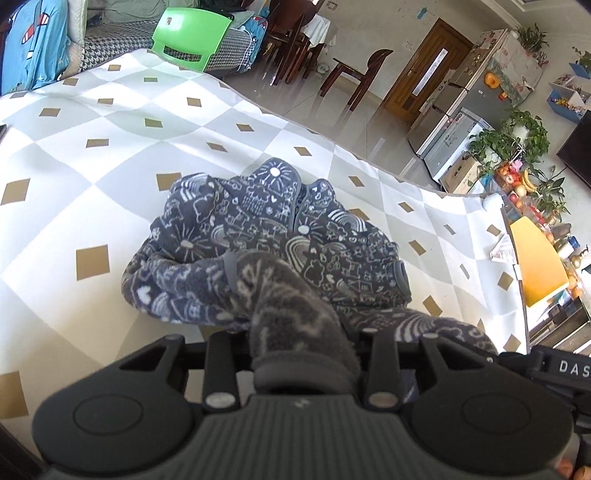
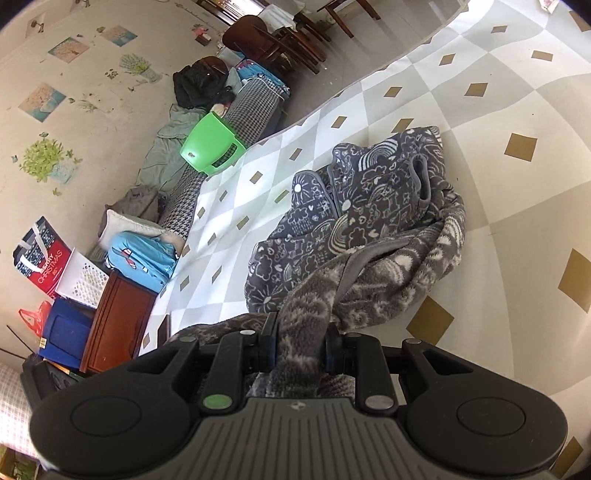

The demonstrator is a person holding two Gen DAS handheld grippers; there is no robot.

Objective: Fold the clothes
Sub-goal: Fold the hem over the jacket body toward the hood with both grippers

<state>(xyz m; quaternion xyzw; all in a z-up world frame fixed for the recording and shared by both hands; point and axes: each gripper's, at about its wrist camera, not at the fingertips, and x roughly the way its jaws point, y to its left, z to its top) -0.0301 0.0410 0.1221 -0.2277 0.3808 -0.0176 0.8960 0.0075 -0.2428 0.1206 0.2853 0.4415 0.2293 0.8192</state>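
- A dark grey fleece garment (image 1: 258, 236) with white doodle prints is seen crumpled on a mat (image 1: 92, 155) with white and grey diamonds and gold squares.
- The left tool (image 1: 303, 343) is clamped on a fold of the garment; the fabric is pulled up from the heap into the jaws.
- The right tool (image 2: 301, 347) is also clamped on a fold of the garment (image 2: 369, 206), and the fleece inner side is shown between its blue-edged fingers (image 2: 266, 349).
- Most of the garment is lying on the mat, just ahead of both tools.
- A grey-trimmed cuff (image 1: 400, 275) is seen at the right side of the heap in the left view.
- A green stool (image 1: 192, 33) is standing beyond the far edge of the mat, beside a houndstooth cushion (image 2: 240, 118).
- Wooden chairs (image 1: 354, 77) are standing on the bare floor, well apart from the garment.
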